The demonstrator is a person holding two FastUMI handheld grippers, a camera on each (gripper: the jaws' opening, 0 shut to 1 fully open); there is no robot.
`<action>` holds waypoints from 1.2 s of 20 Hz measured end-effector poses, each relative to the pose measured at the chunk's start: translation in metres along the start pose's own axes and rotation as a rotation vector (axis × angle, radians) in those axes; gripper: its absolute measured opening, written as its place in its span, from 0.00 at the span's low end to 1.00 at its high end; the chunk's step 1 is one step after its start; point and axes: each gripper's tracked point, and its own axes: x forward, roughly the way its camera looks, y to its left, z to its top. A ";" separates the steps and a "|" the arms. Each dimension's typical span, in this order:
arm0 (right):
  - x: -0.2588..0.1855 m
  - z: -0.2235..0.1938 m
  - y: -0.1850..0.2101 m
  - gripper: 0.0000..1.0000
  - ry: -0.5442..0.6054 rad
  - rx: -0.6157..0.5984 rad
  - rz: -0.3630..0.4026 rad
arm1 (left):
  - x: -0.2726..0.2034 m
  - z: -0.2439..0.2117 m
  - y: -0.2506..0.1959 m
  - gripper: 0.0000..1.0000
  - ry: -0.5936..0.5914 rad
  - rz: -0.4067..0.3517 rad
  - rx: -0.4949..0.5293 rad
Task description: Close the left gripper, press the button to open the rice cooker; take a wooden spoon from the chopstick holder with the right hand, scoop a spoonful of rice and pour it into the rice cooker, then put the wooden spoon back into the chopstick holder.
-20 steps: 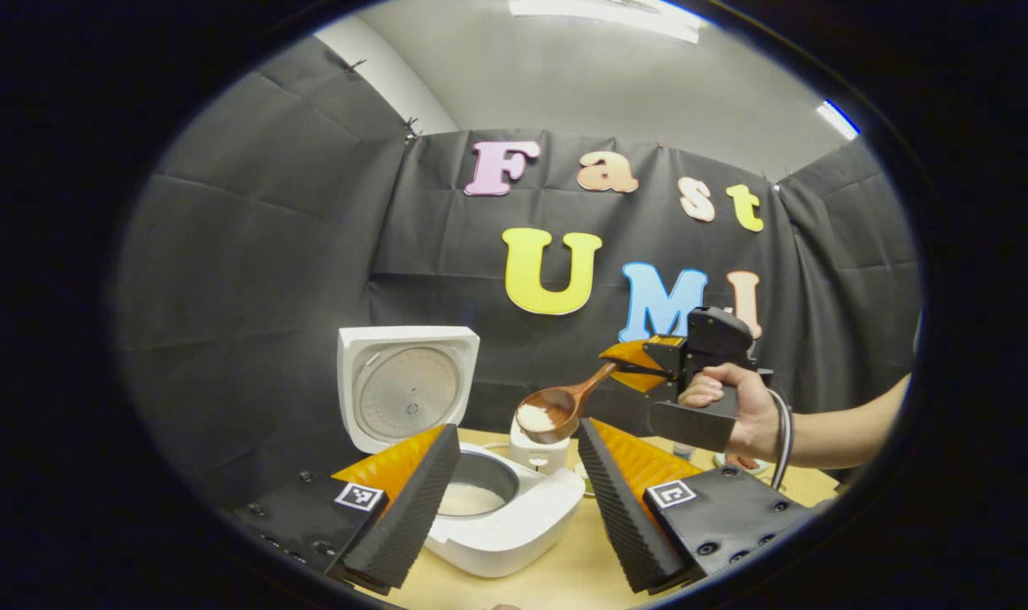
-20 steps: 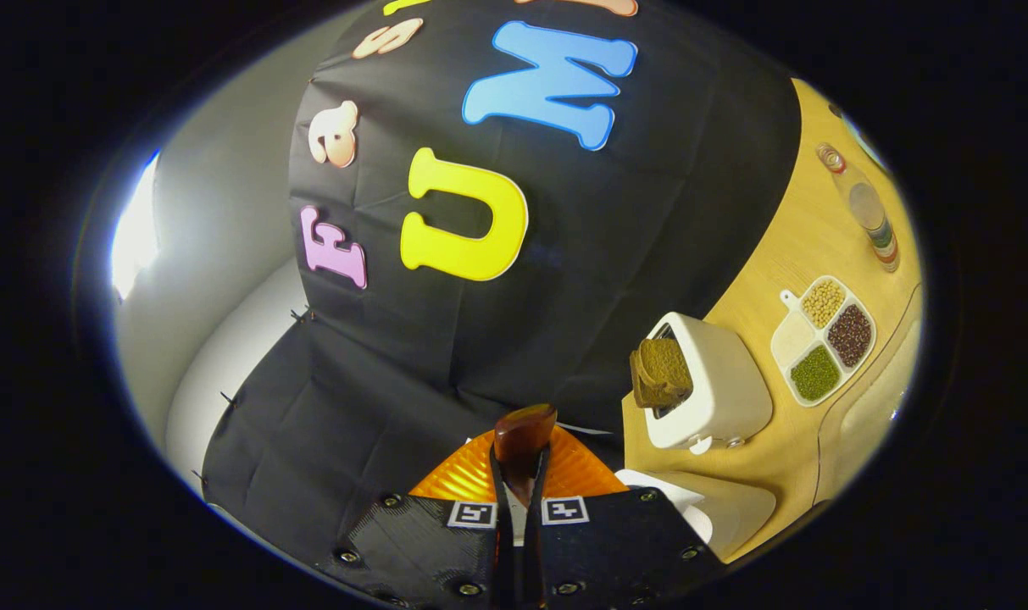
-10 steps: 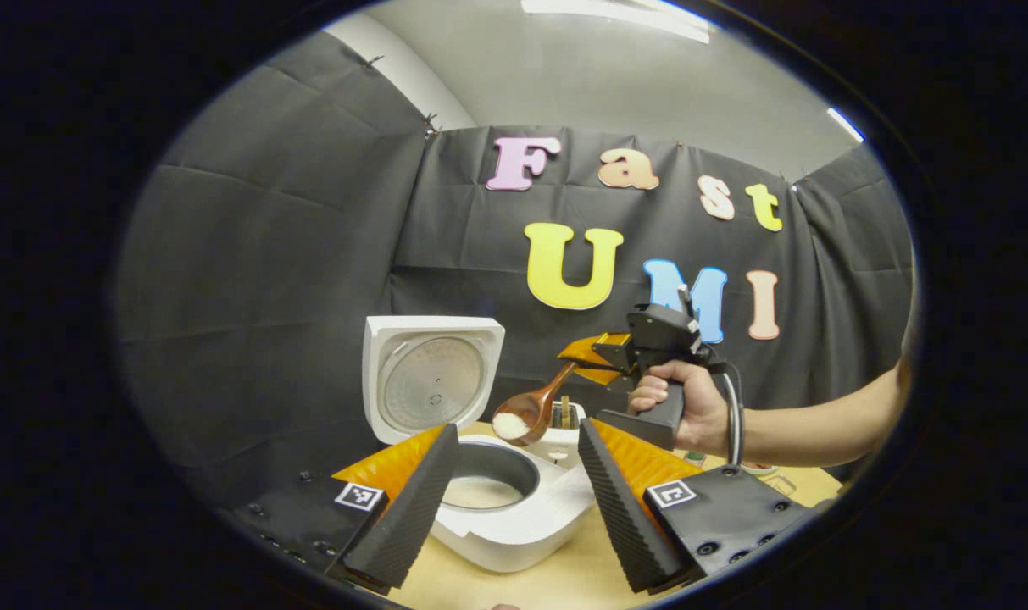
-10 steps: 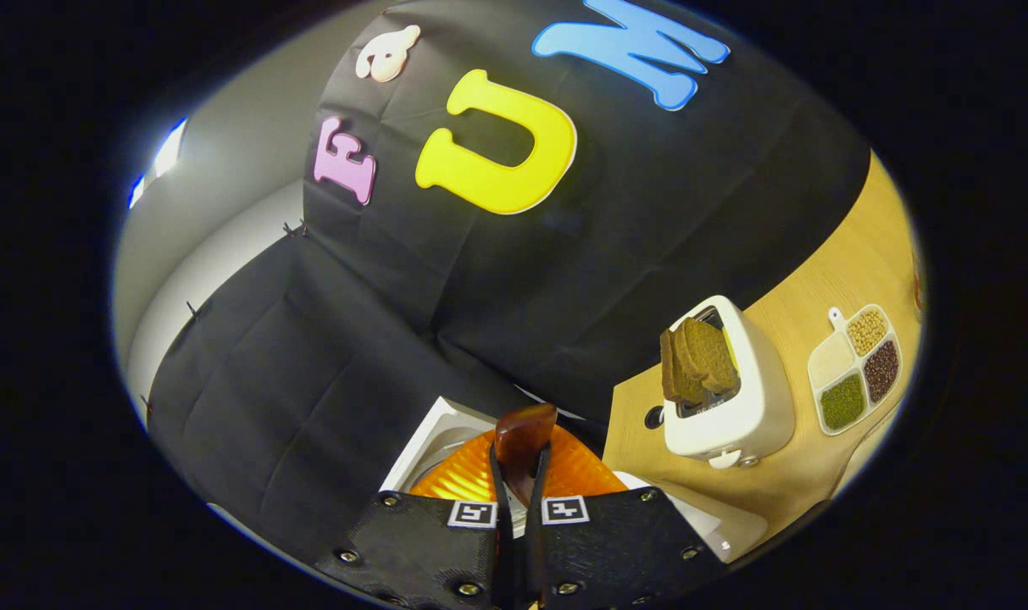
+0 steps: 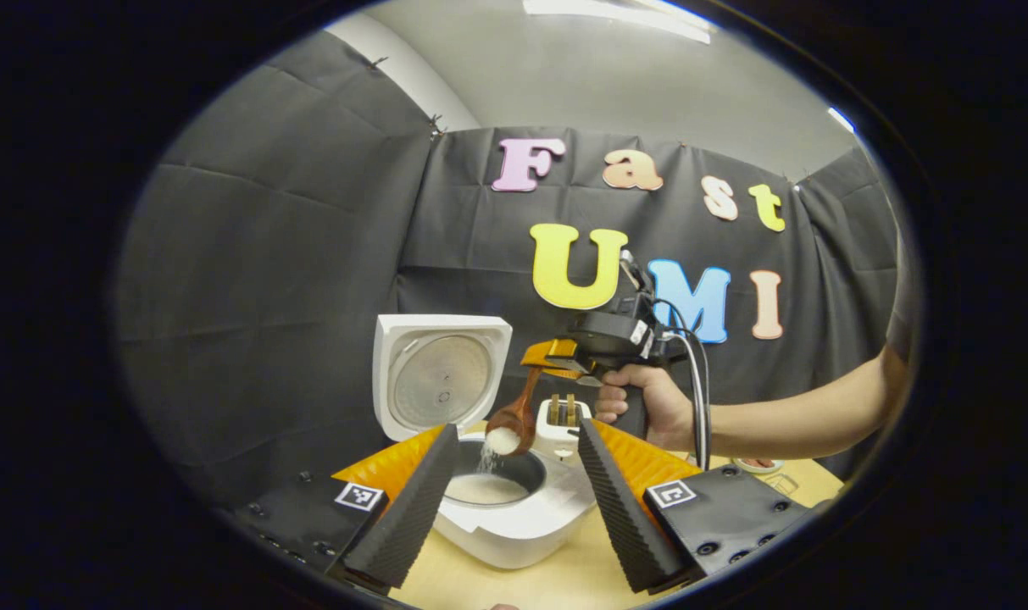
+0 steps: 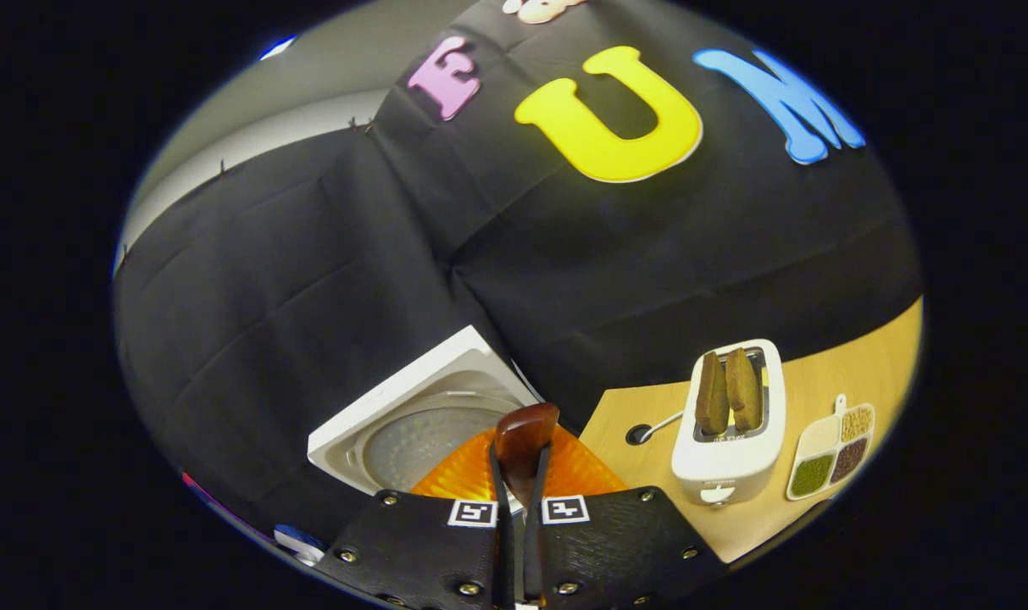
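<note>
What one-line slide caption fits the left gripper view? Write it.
Right gripper tips the wooden spoon, spilling rice into the open rice cooker beside the toaster.

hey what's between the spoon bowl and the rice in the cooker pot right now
In the left gripper view, a thin stream of rice grains falls from the tipped spoon toward the rice in the pot; otherwise just air.
</note>
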 end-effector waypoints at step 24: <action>-0.061 0.046 -0.050 0.05 -0.083 0.307 0.040 | -0.002 0.010 -0.008 0.96 -0.029 -0.066 -0.022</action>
